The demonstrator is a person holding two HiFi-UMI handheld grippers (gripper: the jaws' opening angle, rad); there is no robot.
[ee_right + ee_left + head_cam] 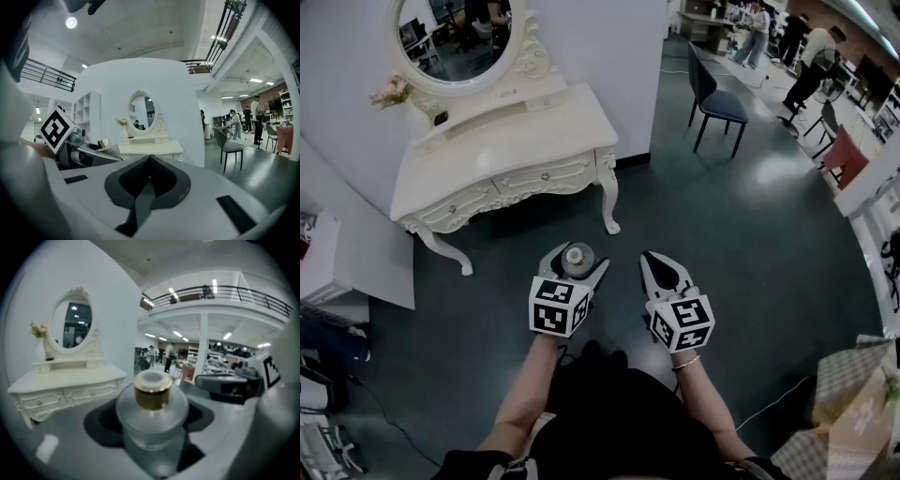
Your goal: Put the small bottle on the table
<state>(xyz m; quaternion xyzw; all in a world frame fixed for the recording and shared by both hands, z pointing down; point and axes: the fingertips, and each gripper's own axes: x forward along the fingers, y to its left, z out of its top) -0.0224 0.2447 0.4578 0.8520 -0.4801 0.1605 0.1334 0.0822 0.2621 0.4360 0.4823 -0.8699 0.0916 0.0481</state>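
- Two grippers: the left gripper [577, 259] and the right gripper [652, 261].
- Two marker cubes, one on each: left cube [558, 307], right cube [682, 323].
- One small bottle [151, 416], with one gold collar [153, 394].
- One white dressing table [516, 141], two of its curved legs showing.
- One oval mirror [455, 37] on it.
- One small bunch of flowers [391, 91].
- One dark chair [719, 101].
- One bracelet [685, 362].
- At least three people far across the hall: one person [757, 30], a second person [794, 36], a third person [812, 67].
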